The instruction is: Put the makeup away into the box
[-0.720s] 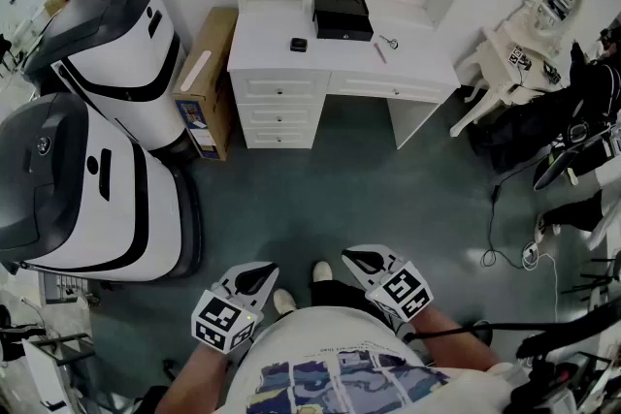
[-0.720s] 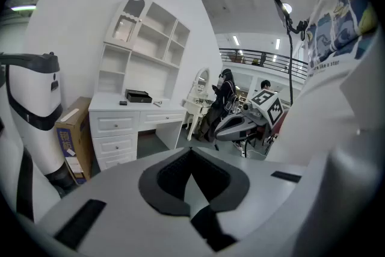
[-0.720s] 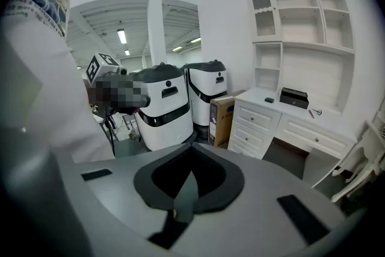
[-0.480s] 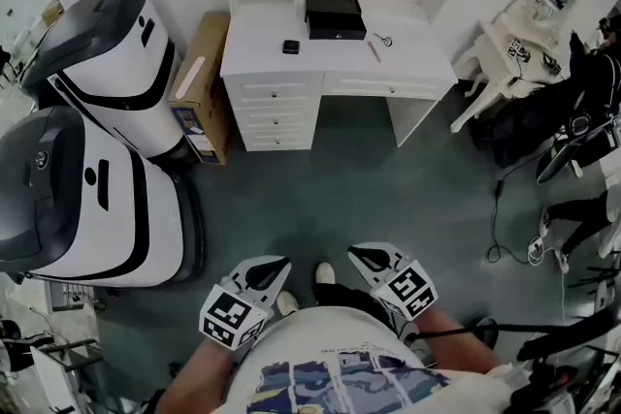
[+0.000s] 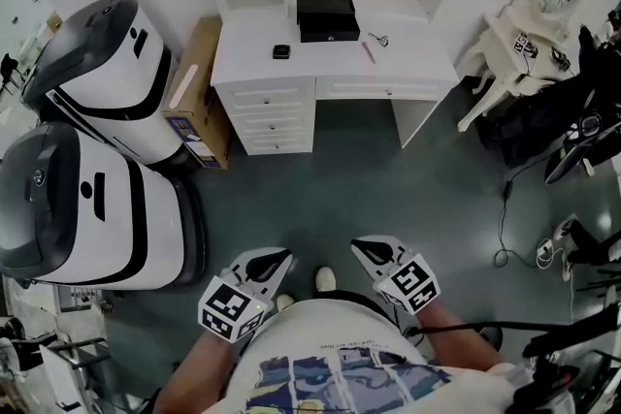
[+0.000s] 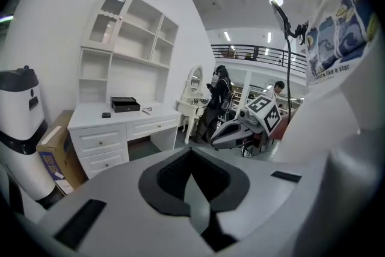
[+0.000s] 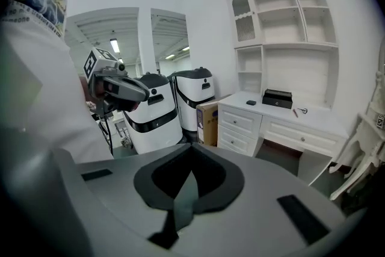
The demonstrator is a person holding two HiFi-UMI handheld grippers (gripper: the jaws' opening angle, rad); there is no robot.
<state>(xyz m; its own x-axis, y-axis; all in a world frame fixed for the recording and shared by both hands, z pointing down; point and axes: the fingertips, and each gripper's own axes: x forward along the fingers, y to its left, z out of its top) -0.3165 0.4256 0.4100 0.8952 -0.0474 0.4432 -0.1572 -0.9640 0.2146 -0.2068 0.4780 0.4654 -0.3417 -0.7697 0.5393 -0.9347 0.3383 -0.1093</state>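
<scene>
**A:** Where are the two grippers?

**B:** Both are low and close to the person's body, over the grey floor point(image 5: 388, 179) and well apart from the white desk point(image 5: 422, 65). The left gripper point(image 5: 281, 256) has its jaws pressed together with nothing between them. The right gripper point(image 5: 358, 246) is closed the same way and is also empty. Both point forward and slightly down.

**A:** And the box?

**B:** The black box point(image 5: 325, 17) sits against the back edge of the desk top, a little left of its middle.

**A:** Where is the makeup?

**B:** It is on the desk top, outside the box. A small dark case point(image 5: 280, 51) lies toward the front left corner. A slim pink stick point(image 5: 368, 51) lies to the right of the box, nearer the front edge. Just beside it is a small looped metal piece point(image 5: 376, 40), too small to identify.

**A:** What stands around the desk?

**B:** A cardboard carton point(image 5: 199, 92) leans at its left end, next to two large white-and-black machines point(image 5: 97, 63). A white chair point(image 5: 505, 53) stands off its right end.
</scene>
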